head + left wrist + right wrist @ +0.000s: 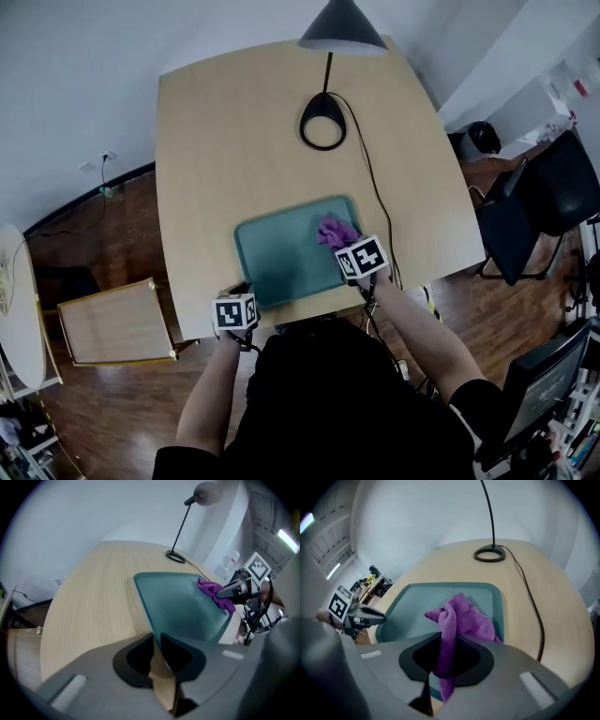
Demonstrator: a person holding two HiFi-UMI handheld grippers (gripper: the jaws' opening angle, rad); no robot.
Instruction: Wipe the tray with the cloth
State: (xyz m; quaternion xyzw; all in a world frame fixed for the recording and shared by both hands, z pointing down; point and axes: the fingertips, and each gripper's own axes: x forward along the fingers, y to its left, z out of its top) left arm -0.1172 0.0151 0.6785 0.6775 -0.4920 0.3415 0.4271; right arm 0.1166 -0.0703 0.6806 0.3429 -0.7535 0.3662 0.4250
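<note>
Right gripper [446, 643] pinching the crumpled purple cloth [469, 618] on the teal plastic tray [415, 609], left gripper [157, 637] clamped on its corner, so the wiping looks barely begun.

A black lamp [342, 30] stands on the wooden table [216, 159].

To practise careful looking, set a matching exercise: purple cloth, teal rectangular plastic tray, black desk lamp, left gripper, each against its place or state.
1 purple cloth
2 teal rectangular plastic tray
3 black desk lamp
4 left gripper

A far side of the light wooden table
B jaws shut, at the tray's near corner
C clamped in the right gripper
D flat on the table's near edge

Pairs: 1-C, 2-D, 3-A, 4-B
</note>
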